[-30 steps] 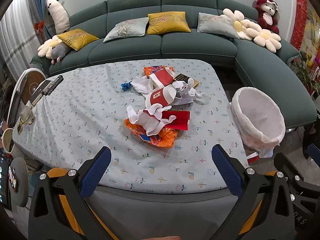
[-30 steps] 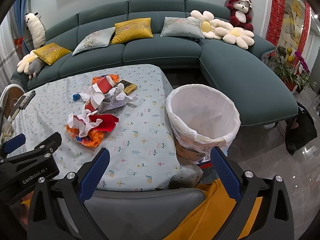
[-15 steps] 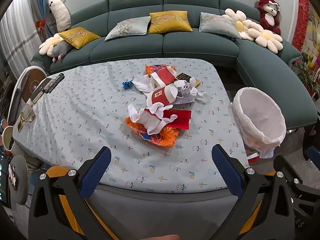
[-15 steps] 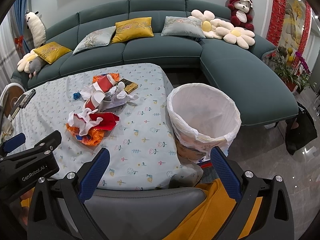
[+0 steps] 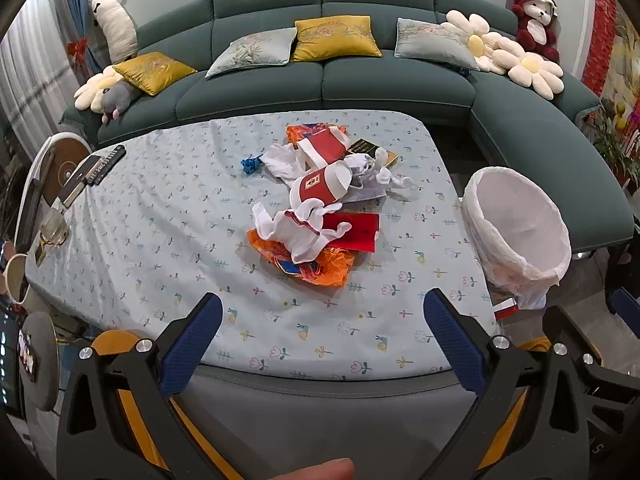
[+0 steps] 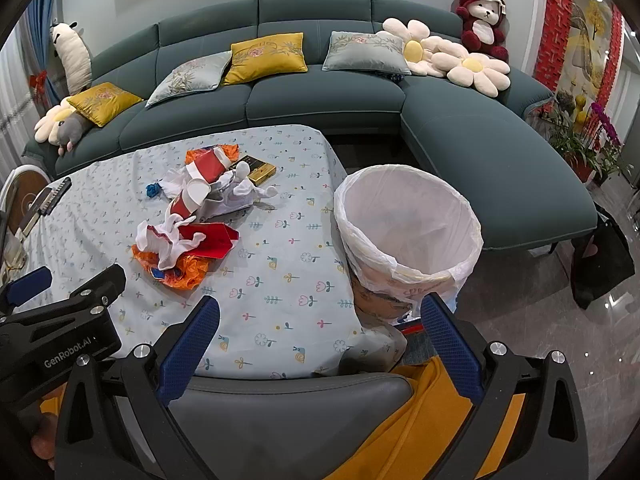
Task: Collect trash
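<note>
- Both of our claws are spread wide and hold nothing: the left claw [image 5: 322, 334] hangs over the near edge of the table [image 5: 160, 216], and the right claw [image 6: 320, 338] hangs over the near right corner, beside the bin [image 6: 408, 228].
- The trash sits in one loose heap near the middle of the table, well apart from both claws — a white crumpled wrapper [image 5: 298, 230] lies on an orange bag [image 5: 320, 266], with a red card [image 5: 356, 232] touching it.
- Behind those lie a tipped red paper cup [image 5: 320, 188], a second red cup [image 5: 324, 146], more white wrappers, a small blue scrap [image 5: 250, 165] and a dark box with a gold edge [image 5: 370, 148].
- The lined bin stands off the table's right edge, tilted toward us, and looks empty, so we judge the collecting has not yet begun.
- Risk: the pieces overlap, so pinching the white wrapper may drag the orange bag or the card along and drop them short of the bin.
- Risk: the liner [image 6: 460, 268] hangs slack over the rim and the bin leans — a knock from the right claw could tip it or fold the liner in.
- Risk: the tablecloth is loose; a claw closing too low could catch the cloth and pull the whole heap.
</note>
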Demonstrator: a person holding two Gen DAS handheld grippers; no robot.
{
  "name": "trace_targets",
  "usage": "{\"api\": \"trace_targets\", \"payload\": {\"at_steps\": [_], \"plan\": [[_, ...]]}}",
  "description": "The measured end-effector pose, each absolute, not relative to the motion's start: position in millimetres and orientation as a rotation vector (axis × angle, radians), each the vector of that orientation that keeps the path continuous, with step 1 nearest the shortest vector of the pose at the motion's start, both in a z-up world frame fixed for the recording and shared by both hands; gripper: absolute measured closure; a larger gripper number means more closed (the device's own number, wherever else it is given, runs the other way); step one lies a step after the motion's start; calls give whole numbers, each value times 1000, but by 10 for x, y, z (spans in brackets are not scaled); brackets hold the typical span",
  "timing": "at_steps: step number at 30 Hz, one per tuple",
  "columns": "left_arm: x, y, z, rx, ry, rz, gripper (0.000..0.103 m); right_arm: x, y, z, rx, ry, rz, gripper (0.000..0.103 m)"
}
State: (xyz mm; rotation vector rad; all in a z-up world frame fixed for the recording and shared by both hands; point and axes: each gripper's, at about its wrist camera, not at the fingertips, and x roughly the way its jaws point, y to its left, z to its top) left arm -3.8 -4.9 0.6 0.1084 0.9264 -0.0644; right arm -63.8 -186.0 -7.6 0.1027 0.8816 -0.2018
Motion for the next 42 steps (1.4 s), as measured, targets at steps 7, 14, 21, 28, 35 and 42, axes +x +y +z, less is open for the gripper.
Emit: {"api": "trace_targets", "payload": {"at_steps": [7, 14, 21, 28, 35, 42], "plan": [[-30, -37, 16, 114, 942, -42, 7, -633, -1869, -66, 101, 883, -201, 7], [-4, -34, -22, 113, 980, -68, 7, -661, -1845, -130, 108, 884, -207, 7], [-17, -48, -4, 108, 970, -56, 7, -678, -1870, -121, 109, 887, -207, 7], [-21, -35, 13, 97, 965, -65, 7, -688, -1869, -136, 111, 886, -208, 7], [-8, -2, 11, 77, 956, -63, 7, -687, -1871, -137, 111, 887, -208, 7], [15, 64, -33, 55, 963, -39, 7, -679, -1873, -132, 111, 888, -208, 7]]}}
